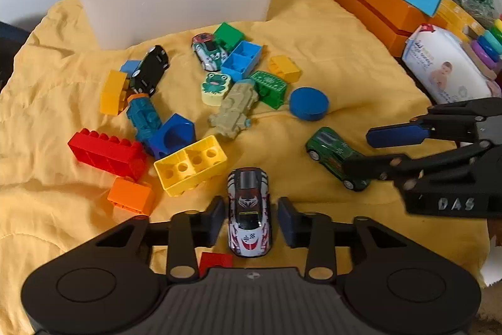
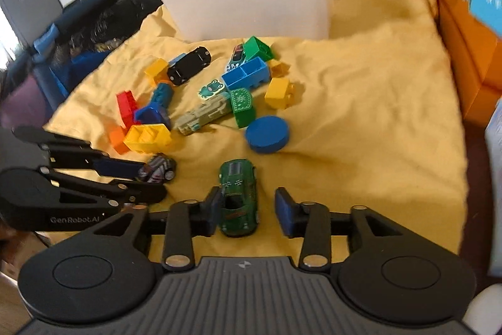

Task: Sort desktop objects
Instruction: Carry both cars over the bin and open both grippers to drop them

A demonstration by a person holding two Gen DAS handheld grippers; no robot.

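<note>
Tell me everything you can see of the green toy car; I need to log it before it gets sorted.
The green toy car is small and glossy, like painted metal, with checkered patches on its hood, dark windows and silver-hubbed wheels. It sits upright on its wheels on the yellow cloth, apart from the toy pile. The right gripper is open around it: the left finger looks against its side, the right finger stands clear.

White toy car [image 1: 249, 212] sits between the left gripper's [image 1: 251, 222] parted fingers [image 1: 216, 217].
</note>
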